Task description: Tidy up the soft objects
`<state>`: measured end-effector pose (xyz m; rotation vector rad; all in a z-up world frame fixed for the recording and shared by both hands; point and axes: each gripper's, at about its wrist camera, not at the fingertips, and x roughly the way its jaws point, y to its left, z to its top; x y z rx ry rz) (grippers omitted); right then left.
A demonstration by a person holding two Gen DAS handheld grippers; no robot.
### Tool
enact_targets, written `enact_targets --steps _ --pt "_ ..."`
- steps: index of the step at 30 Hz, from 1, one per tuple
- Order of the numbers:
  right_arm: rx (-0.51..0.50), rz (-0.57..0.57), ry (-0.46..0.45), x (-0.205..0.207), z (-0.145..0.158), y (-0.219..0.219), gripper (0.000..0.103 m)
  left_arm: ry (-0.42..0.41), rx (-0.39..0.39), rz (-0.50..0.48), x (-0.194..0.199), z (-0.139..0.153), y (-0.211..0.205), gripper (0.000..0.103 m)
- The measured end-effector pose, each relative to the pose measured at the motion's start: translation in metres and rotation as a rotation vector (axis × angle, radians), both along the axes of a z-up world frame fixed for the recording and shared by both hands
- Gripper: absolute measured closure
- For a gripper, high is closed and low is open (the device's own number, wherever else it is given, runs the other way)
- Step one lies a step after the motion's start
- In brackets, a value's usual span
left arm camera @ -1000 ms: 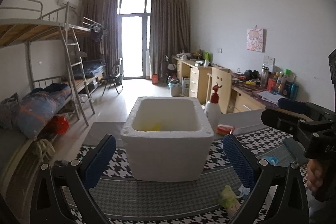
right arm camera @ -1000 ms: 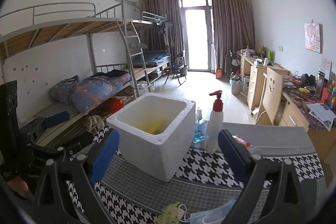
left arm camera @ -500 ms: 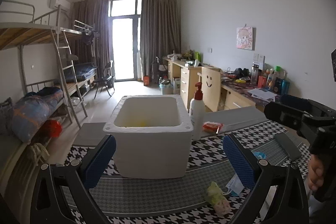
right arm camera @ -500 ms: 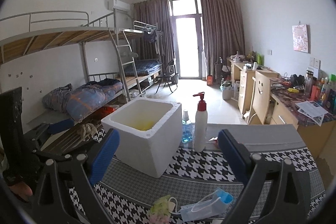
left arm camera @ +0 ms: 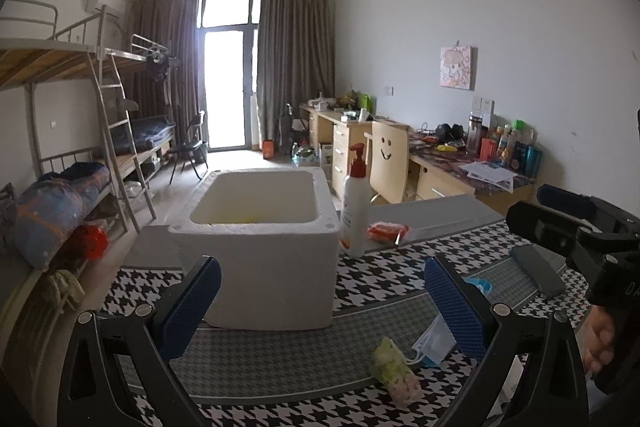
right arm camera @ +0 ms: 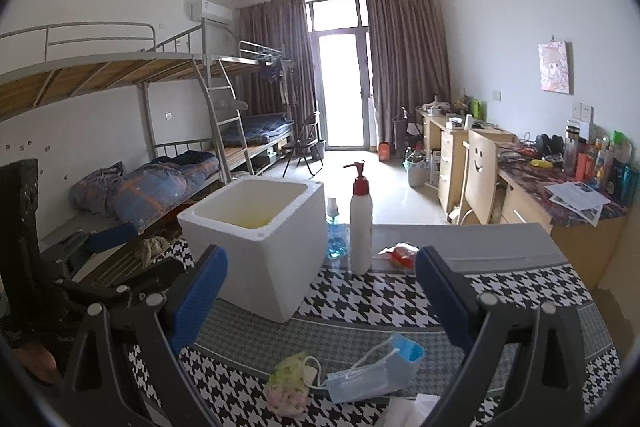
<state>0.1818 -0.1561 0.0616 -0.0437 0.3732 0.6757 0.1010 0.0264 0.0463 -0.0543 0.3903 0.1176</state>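
A white foam box (left arm camera: 264, 247) stands on the houndstooth tablecloth, with something yellow inside; it also shows in the right wrist view (right arm camera: 256, 239). A small green-pink cloth (left arm camera: 394, 373) and a blue face mask (left arm camera: 434, 341) lie on the cloth in front of it, also in the right wrist view as the cloth (right arm camera: 290, 383) and the mask (right arm camera: 372, 375). My left gripper (left arm camera: 322, 301) is open and empty, behind the box. My right gripper (right arm camera: 320, 295) is open and empty, above the mask.
A white pump bottle with red top (right arm camera: 361, 223) stands right of the box, a blue bottle (right arm camera: 333, 235) behind it and a red packet (right arm camera: 400, 254) beside it. A grey block (left arm camera: 538, 271) lies at the right. Bunk beds left, desks right.
Both grippers have pulled back from the box, which looks smaller. The small cloth and the face mask have come further into view below the fingers. Both grippers stay open.
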Motion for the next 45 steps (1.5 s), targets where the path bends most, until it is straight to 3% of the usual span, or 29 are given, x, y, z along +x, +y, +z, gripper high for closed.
enact_targets --steps 24,45 --pt "-0.027 -0.105 0.03 0.0 -0.025 -0.027 0.006 0.042 -0.018 -0.026 0.005 -0.027 -0.023 0.001" --pt "-0.062 -0.14 0.12 0.013 -0.058 -0.037 0.006 0.148 -0.031 -0.072 0.018 -0.061 -0.036 0.001"
